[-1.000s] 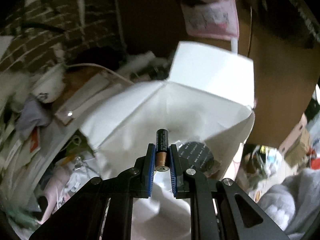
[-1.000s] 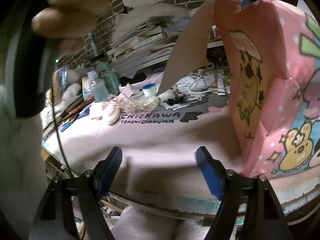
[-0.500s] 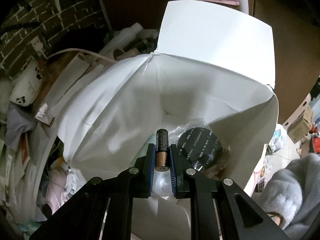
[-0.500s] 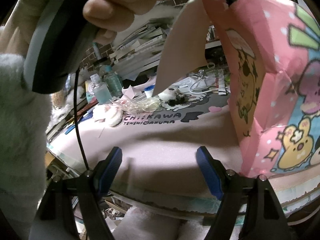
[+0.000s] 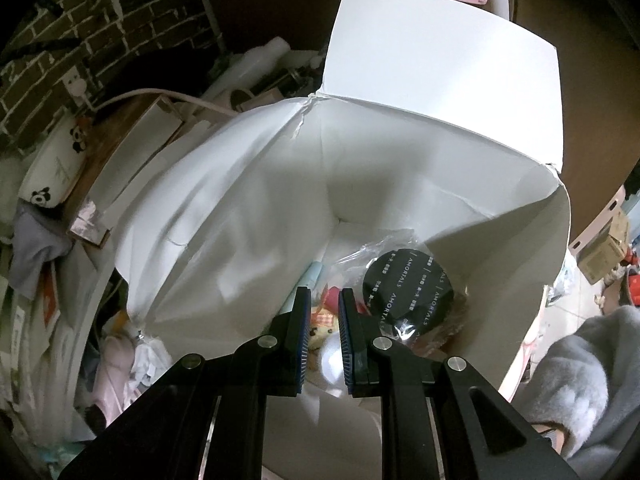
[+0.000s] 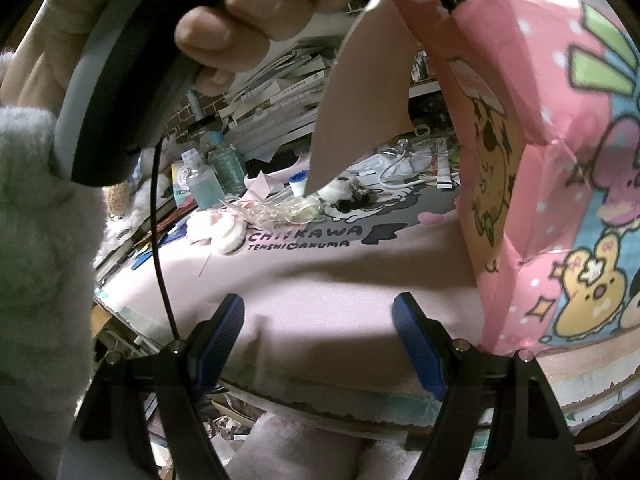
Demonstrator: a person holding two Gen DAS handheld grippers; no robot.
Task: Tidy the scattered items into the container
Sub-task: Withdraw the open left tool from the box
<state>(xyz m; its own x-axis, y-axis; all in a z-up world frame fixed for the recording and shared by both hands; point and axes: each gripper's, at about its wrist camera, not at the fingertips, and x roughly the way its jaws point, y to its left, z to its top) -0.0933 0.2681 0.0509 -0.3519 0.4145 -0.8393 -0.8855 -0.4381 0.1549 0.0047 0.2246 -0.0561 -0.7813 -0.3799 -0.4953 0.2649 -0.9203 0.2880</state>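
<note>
Left gripper (image 5: 323,316) hangs over the open white box (image 5: 256,216), its blue pads a narrow gap apart with nothing between them. Down in the box lie a black round tin (image 5: 408,294) in clear wrap and, perhaps, small toys, too dim to tell. Right gripper (image 6: 318,344) is spread wide and empty above the pink mat (image 6: 320,280), beside the box's pink outer wall (image 6: 552,184).

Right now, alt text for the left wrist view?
The left gripper, fingers slightly parted and holding nothing, points down into an open white box. Inside lie a black round case in clear plastic and small colourful items. Clutter surrounds the box.
</note>
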